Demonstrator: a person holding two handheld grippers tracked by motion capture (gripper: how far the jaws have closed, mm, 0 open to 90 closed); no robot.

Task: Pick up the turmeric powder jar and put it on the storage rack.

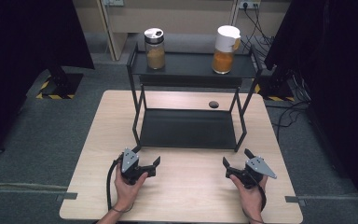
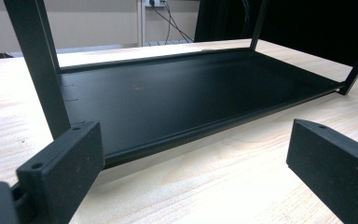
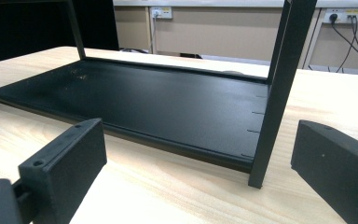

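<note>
Before the rack [image 1: 189,128], both hand-held grippers rest open.

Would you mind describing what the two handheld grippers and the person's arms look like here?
Both the left gripper and the right gripper are black, each with two blocky matte jaws and a grey three-cornered plate on top. A black cable trails from the left one. The forearms are bare, no sleeves showing; a thin band circles the left wrist.
</note>
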